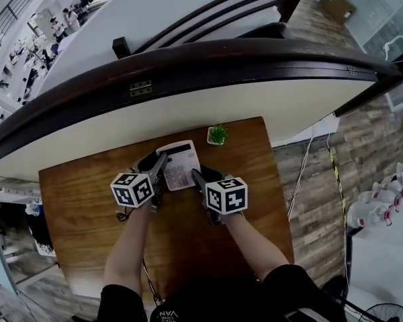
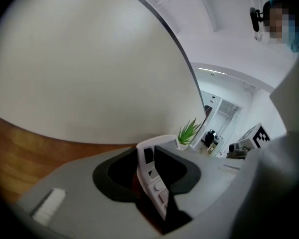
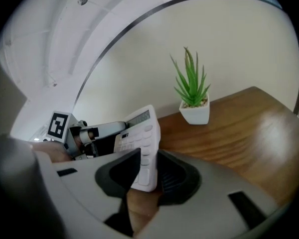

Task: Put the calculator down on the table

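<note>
- Calculator (image 1: 179, 166) is hanging just over the table (image 1: 80, 200), just in front of the pot (image 3: 195, 114) and a bit left of it; it is tilting, keys up, and I can't tell if any edge is touching the wood.
- Left gripper (image 1: 160, 162) is clamping the calculator edge farther from the pot; both pads seem to be on it.
- Right gripper (image 1: 197, 175) is pinching the edge nearer the pot, pads pressing front and back.
- Step, as I'm judging it: set-down is under way and nearly done.
- Next move is calling for levelling the calculator, lowering it flat in front of the pot, then letting both sets of jaws go and backing out sideways.
- Pot is holding a small green plant (image 3: 192, 81); nothing else is sitting in it.
</note>
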A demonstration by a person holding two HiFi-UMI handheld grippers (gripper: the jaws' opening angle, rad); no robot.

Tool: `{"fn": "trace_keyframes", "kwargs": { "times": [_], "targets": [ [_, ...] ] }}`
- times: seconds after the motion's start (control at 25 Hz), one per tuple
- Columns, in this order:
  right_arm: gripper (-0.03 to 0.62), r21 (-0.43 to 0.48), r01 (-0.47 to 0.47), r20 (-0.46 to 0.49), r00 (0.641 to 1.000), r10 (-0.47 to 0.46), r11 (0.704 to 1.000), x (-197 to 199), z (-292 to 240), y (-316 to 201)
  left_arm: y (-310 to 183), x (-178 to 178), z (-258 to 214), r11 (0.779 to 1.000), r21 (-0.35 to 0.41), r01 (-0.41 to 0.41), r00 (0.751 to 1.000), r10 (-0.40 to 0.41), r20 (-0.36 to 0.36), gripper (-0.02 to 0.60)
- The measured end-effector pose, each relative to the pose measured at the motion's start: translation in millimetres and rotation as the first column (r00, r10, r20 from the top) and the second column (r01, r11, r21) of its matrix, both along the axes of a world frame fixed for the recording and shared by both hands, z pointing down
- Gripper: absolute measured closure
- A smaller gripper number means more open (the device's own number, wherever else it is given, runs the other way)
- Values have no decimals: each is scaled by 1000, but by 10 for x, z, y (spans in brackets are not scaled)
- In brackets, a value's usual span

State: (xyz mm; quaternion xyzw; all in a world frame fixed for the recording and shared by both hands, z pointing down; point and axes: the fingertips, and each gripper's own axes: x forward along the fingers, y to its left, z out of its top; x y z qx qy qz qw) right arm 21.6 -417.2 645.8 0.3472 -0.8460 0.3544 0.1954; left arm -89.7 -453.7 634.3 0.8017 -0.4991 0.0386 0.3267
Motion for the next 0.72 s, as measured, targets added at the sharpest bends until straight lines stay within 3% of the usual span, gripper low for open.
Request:
{"fn": "trace_keyframes", "kwargs": {
  "times": [0.52,0.72],
  "targets": [
    [487,15,-9,-96,995,10,1000,-127,84,-229,-297,-66,101,999,26,21,969,-27,245,465],
    [487,38,7,-136,991,-2,999,-161,99,-266,-358,-65,97,998,61,30,957,-46,285,462]
  ]
}}
